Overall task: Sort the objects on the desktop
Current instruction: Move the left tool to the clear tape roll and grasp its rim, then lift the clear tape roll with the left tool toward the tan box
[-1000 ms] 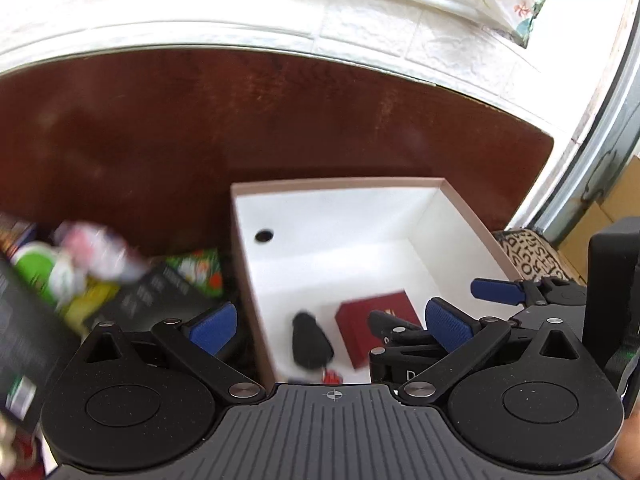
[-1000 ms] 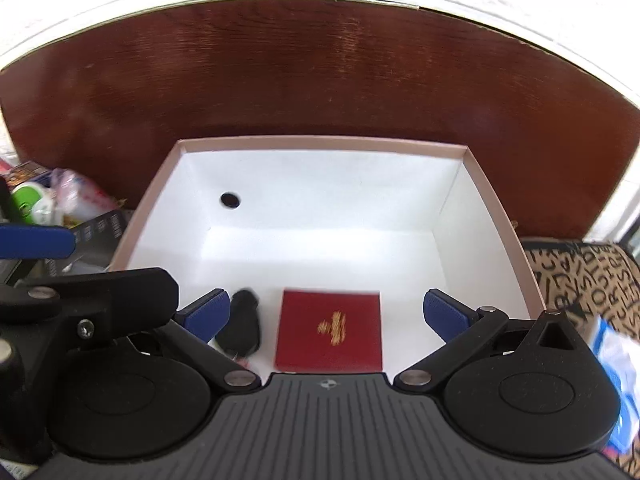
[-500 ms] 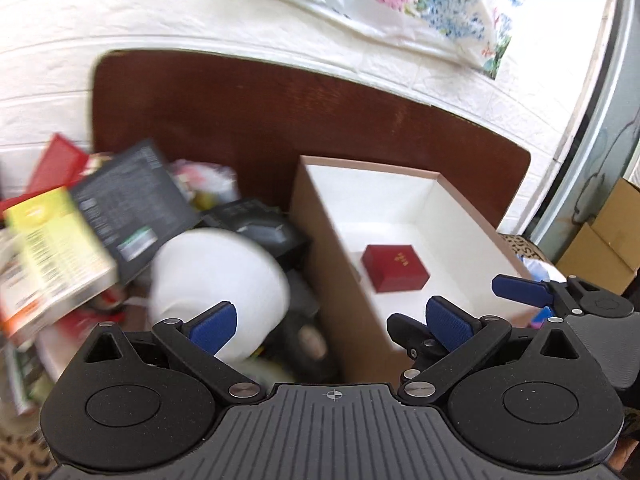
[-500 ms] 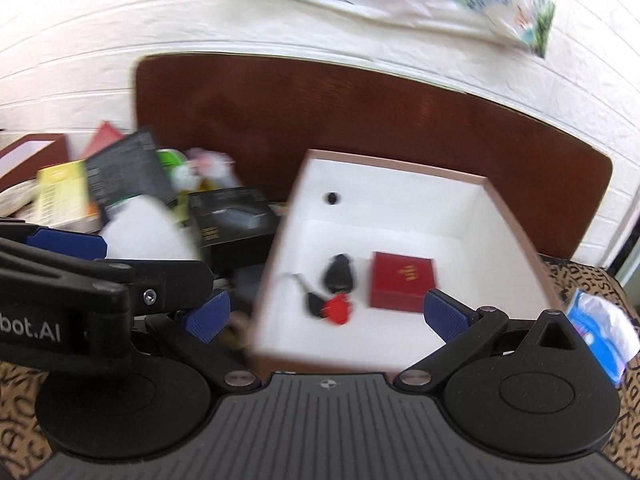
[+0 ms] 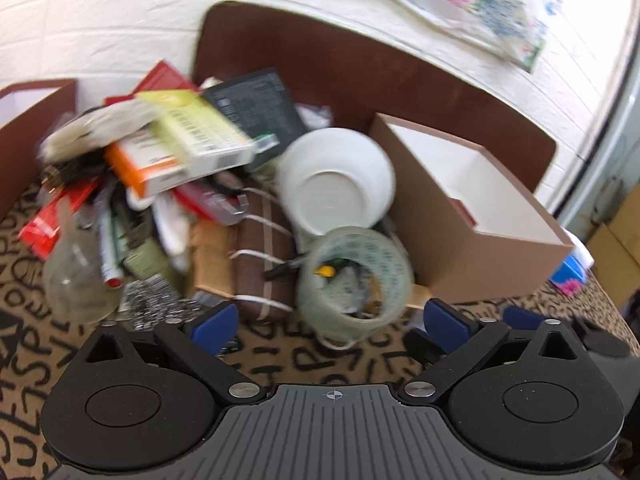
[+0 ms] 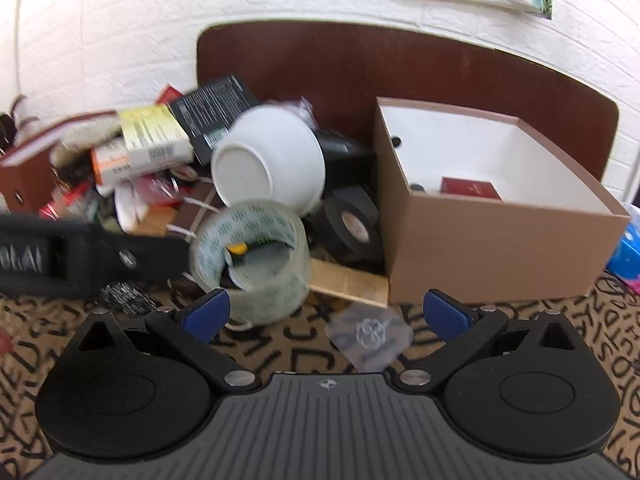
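Tape is what sits nearest my claws: a roll of clear tape (image 6: 251, 257) lying tilted at lower centre of the right wrist view, leaning against the clutter pile, with an upturned white bowl (image 6: 269, 162) just behind it and a black tape roll (image 6: 352, 228) to its right. My right gripper (image 6: 326, 316) is spread wide and holds nothing; my left gripper (image 5: 328, 322) is likewise spread and bare. At the right of the frame stands the open brown box (image 6: 496, 256), a red case (image 6: 471, 189) inside. I judge the roll light, stiff and slick on its face, so I would pinch through the ring, one finger inside the core, one outside
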`<state>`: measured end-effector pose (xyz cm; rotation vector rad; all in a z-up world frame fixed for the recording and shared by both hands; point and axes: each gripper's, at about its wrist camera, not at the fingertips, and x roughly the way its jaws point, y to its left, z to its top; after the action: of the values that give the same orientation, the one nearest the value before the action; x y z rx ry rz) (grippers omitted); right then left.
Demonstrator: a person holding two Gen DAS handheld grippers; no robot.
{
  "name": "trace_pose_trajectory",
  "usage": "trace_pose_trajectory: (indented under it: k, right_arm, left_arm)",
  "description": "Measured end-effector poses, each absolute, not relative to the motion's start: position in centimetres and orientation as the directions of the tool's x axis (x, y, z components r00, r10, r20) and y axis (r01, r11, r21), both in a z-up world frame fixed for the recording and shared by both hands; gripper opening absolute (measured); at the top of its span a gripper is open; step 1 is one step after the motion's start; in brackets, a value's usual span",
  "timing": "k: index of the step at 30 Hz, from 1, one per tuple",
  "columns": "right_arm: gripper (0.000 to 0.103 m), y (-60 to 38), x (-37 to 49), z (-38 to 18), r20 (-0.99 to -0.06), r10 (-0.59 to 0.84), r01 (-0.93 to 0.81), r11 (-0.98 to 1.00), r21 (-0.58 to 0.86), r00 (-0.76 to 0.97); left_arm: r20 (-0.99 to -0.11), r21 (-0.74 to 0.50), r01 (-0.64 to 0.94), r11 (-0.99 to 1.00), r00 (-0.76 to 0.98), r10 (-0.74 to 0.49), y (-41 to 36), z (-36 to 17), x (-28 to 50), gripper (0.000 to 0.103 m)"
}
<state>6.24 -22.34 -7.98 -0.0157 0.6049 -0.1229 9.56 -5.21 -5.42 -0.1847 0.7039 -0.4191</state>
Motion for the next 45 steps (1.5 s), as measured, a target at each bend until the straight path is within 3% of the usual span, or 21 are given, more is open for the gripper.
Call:
trace_pose_trajectory:
  k: [3, 8, 15, 18, 19, 20, 22, 30, 43, 45]
  right_arm:
    - [0.101, -22.3, 6.5, -8.3, -0.561, -0.139, 0.136, 0.990, -0.047, 0.816]
    - [0.083, -22.3, 8.0, -8.3, -0.557, -0.163, 0.163, 0.985, -0.050, 0.814]
    - [0.061, -22.2, 10.4, -8.8, -0.575, -0.138, 0.159, 0.987, -0.014, 0.806]
    - [0.049, -22.1, 11.3, -9.3, -0.593, -0.115, 0.142, 0.990, -0.001, 0.797]
    - [0.043, -22.1, 11.5, -9.4, -0.596, -0.112, 0.140, 0.990, 0.002, 0.795]
    - [0.035, -22.2, 11.6, -9.6, -0.600, -0.104, 0.136, 0.991, 0.008, 0.793]
    - [0.024, -22.2, 11.9, -9.7, -0.608, -0.079, 0.122, 0.992, 0.029, 0.790]
    - [0.020, -21.8, 9.2, -8.0, -0.627, -0.024, 0.064, 0.997, 0.041, 0.779]
    - [0.022, -19.4, 0.2, -8.5, -0.751, 0.110, -0.024, 0.992, 0.124, 0.651]
    - [0.024, -19.1, 0.2, -8.9, -0.753, 0.093, -0.012, 0.994, 0.113, 0.651]
  left_arm:
    - [-0.595, -0.331, 0.289, 0.898, 0.675, -0.436, -4.3, -5.9, 10.6, 0.092]
    - [-0.619, -0.329, 0.270, 0.905, 0.662, -0.423, -3.8, -6.6, 12.9, 0.064]
    - [-0.627, -0.314, 0.319, 0.895, 0.638, -0.447, -5.9, -7.3, 15.5, 0.062]
    - [-0.642, -0.305, 0.330, 0.893, 0.621, -0.449, -6.8, -7.7, 16.4, 0.046]
    - [-0.647, -0.307, 0.337, 0.890, 0.612, -0.454, -7.1, -7.9, 16.7, 0.036]
    - [-0.650, -0.312, 0.345, 0.885, 0.602, -0.464, -7.2, -8.0, 16.9, 0.019]
    - [-0.649, -0.323, 0.352, 0.879, 0.593, -0.476, -7.3, -8.2, 17.1, 0.014]
    - [-0.661, -0.280, 0.379, 0.882, 0.590, -0.464, -6.2, -7.1, 13.5, 0.012]
    - [-0.740, -0.274, 0.360, 0.892, 0.513, -0.435, -3.1, -8.0, 2.8, 0.014]
    - [-0.738, -0.285, 0.353, 0.891, 0.512, -0.439, -3.2, -8.6, 2.8, 0.035]
